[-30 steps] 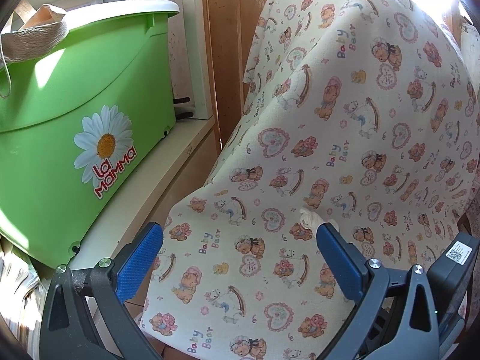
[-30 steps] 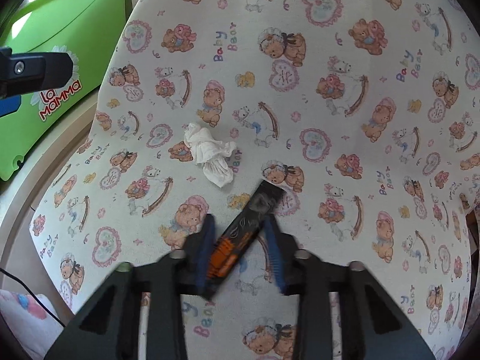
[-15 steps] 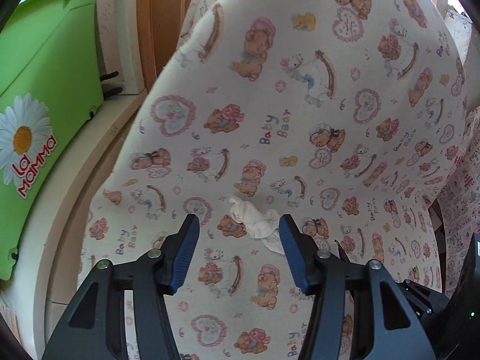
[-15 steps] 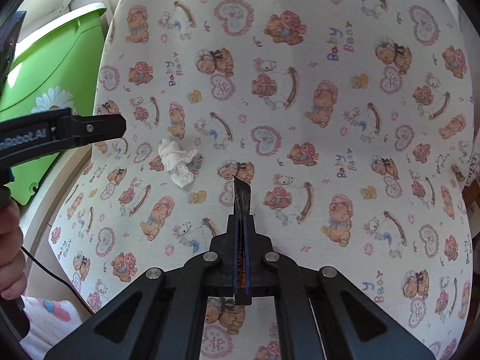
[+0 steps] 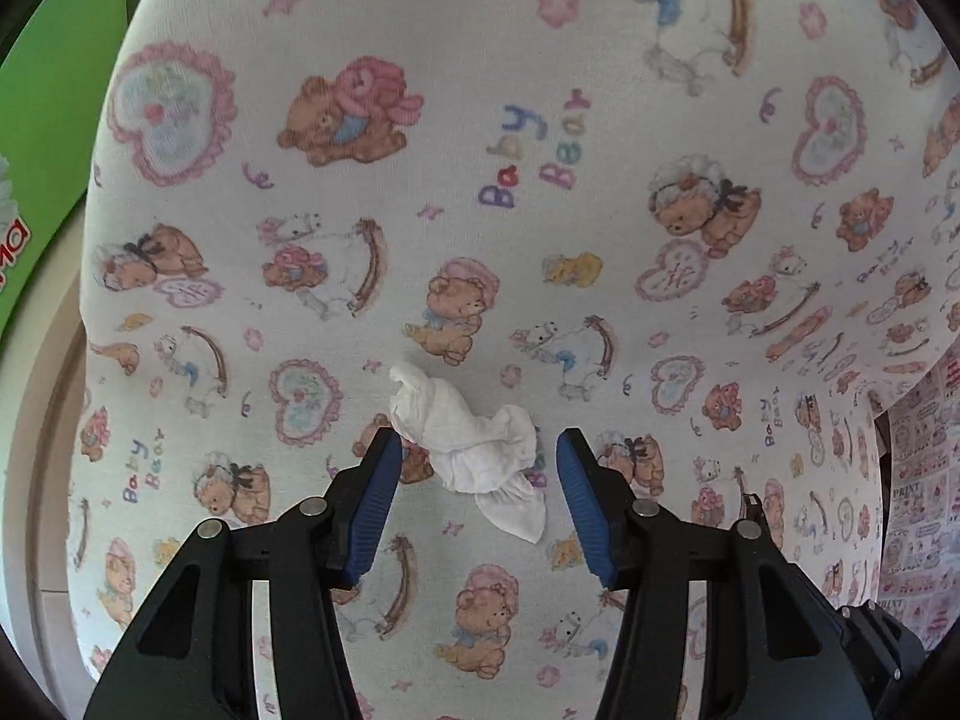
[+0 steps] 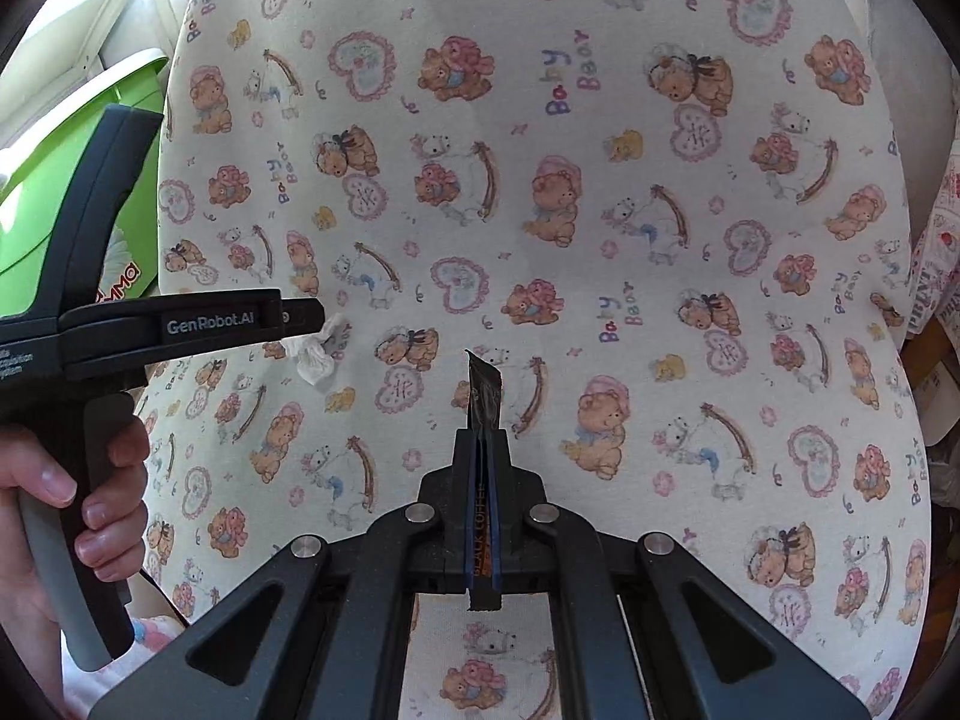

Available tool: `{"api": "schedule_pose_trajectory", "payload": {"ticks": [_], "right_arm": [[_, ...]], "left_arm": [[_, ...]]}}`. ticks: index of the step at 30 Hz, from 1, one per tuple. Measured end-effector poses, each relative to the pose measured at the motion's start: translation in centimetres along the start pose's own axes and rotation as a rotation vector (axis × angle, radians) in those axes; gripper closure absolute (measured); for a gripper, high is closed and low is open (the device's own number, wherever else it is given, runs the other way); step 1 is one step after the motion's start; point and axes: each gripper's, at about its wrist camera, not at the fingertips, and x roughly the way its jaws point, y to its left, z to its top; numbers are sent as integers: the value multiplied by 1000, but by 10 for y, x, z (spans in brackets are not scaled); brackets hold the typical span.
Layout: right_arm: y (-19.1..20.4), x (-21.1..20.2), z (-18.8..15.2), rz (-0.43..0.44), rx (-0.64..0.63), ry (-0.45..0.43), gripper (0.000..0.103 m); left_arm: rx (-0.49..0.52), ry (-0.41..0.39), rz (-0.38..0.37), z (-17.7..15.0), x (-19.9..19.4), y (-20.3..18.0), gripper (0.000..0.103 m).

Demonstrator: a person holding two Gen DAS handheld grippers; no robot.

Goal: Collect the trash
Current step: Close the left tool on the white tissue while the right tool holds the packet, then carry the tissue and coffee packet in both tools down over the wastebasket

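Note:
A crumpled white tissue [image 5: 468, 438] lies on a bear-print cloth [image 5: 480, 180]. My left gripper [image 5: 477, 450] is open, its blue pads on either side of the tissue, close above the cloth. In the right wrist view the tissue [image 6: 315, 354] shows at the tip of the left gripper's body [image 6: 180, 324]. My right gripper [image 6: 483, 438] is shut on a black coffee sachet [image 6: 483, 396], held upright above the cloth [image 6: 600, 240], to the right of the tissue.
A green plastic bin [image 6: 60, 180] with a daisy logo stands to the left of the cloth; it also shows at the left edge of the left wrist view [image 5: 42, 120]. Patterned paper [image 5: 918, 480] lies at the far right.
My left gripper has moved forward and down over the cloth until its pads flank the tissue. My right gripper closed on the sachet and lifted it.

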Motion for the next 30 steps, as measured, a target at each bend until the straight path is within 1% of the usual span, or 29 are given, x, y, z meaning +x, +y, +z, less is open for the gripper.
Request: {"api": "schedule_pose_trajectory", "payload": {"ticks": [2, 4, 6, 7, 8, 11, 13, 18, 22, 24, 26, 27, 30], "right_arm": [[-2, -5, 0, -11, -15, -19, 99], [-3, -7, 0, -14, -11, -25, 99], [-6, -8, -1, -15, -4, -25, 99], [-3, -7, -1, -20, -4, -26, 99], [-2, -7, -1, -26, -3, -29, 99], [-4, -12, 0, -32, 3, -37, 99], [-4, -13, 0, -32, -3, -38, 99], [3, -19, -4, -61, -50, -67, 99], [6, -26, -8, -55, -57, -82, 99], [6, -30, -10, -50, -58, -100, 99], [7, -36, -11, -44, -56, -132, 99], [8, -39, -12, -40, -59, -148, 99], [11, -45, -13, -36, -67, -166, 99]], "left_arm": [[2, 1, 24, -1, 5, -1, 60], [21, -9, 59, -2, 9, -4, 62], [55, -30, 75, -5, 12, -9, 72], [72, -37, 80, -7, 14, -13, 80], [86, -39, 76, -9, 15, -16, 86], [109, -47, 69, -17, 11, -25, 88], [106, -57, 69, -22, 7, -27, 88], [111, -109, 60, -38, -15, -33, 88], [112, -143, 55, -54, -31, -37, 88], [122, -163, 53, -64, -39, -40, 88], [134, -184, 71, -76, -48, -38, 88], [134, -184, 80, -80, -49, -39, 88], [138, -179, 64, -91, -52, -43, 88]]}}
